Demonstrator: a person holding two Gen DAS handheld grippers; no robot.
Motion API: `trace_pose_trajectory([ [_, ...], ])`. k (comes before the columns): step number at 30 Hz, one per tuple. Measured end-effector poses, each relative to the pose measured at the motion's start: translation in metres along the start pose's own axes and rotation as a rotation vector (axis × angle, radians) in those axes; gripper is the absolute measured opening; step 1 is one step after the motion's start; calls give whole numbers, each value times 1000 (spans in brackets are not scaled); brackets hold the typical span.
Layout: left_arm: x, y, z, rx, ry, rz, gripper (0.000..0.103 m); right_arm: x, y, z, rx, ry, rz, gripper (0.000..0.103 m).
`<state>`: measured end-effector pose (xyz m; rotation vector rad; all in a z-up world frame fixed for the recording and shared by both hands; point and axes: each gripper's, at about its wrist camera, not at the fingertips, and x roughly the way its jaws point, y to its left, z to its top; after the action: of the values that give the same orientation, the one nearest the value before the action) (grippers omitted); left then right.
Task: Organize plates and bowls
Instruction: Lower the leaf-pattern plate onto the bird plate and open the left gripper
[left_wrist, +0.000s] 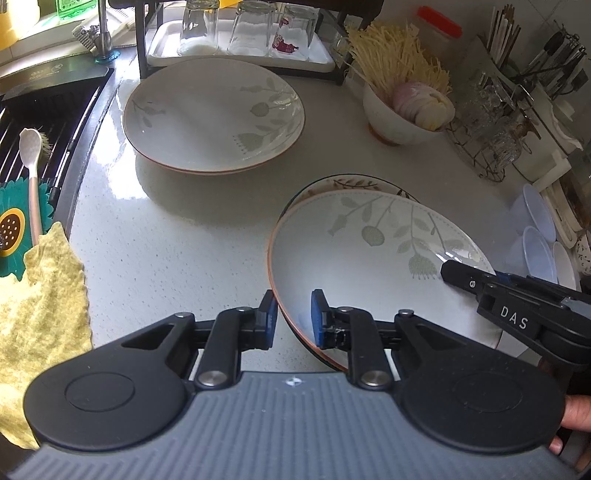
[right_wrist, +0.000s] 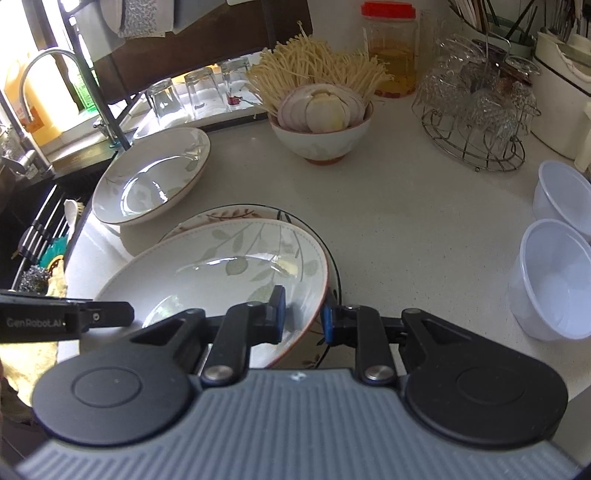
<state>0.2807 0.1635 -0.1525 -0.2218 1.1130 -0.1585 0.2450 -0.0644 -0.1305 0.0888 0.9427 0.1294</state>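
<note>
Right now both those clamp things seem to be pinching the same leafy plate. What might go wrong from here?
The left gripper and right gripper each pinch only the thin rim of the leaf-patterned plate, so it could slip or tilt if one hand lifts faster. It sits off-centre on the dark-rimmed plate beneath, which might scrape or get dragged along. The plastic cups stand close by on the right and could get knocked.

dark-rimmed plate (right_wrist: 236, 216) mostly hidden under bowl (right_wrist: 221, 273)
</note>
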Motion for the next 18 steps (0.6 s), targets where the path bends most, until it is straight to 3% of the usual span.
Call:
trace_pose_trajectory([
  [8,7,1,4,-34,5,21,12,-2,-12,-7,59,40,4,24],
  [12,9,1,8,-54,-6,8,10,-15,-20,-7,79,-10,27,24],
  [18,15,-3,13,-36,-6,15,11,-12,-21,-11,42,8,58,24],
])
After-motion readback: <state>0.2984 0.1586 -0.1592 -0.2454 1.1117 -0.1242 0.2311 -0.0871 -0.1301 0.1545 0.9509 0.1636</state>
